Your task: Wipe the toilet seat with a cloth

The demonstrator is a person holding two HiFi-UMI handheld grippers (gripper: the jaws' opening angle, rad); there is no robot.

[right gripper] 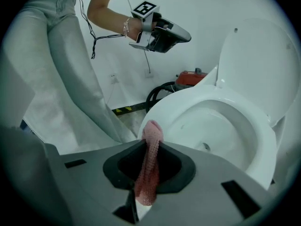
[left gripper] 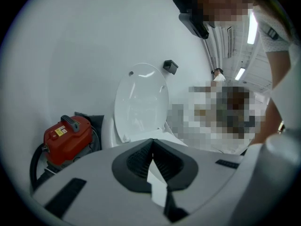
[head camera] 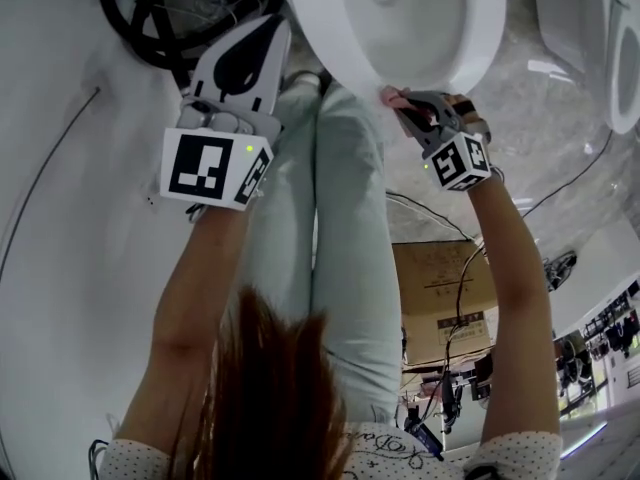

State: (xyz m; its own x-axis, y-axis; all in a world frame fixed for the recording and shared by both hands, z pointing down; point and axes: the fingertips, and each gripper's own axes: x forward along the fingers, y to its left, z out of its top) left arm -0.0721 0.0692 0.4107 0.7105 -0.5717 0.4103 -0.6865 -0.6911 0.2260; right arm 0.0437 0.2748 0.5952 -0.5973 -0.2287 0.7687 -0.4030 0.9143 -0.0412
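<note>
The white toilet seat (head camera: 482, 38) rings the bowl at the top of the head view, and the lid (left gripper: 141, 100) stands raised behind it. My right gripper (head camera: 402, 104) is at the seat's front rim, shut on a pink cloth (head camera: 389, 95). In the right gripper view the cloth (right gripper: 148, 168) is clamped between the jaws, and its folded tip meets the front of the seat (right gripper: 261, 132). My left gripper (head camera: 266, 32) is held in the air to the left of the bowl, away from the seat. Its jaws (left gripper: 151, 158) are shut with nothing in them.
A red canister (left gripper: 68, 133) with a black hose (head camera: 150, 30) sits by the wall left of the toilet. The person's legs (head camera: 340, 228) stand in front of the bowl. Behind are a cardboard box (head camera: 445, 288), floor cables and another white fixture (head camera: 622, 53).
</note>
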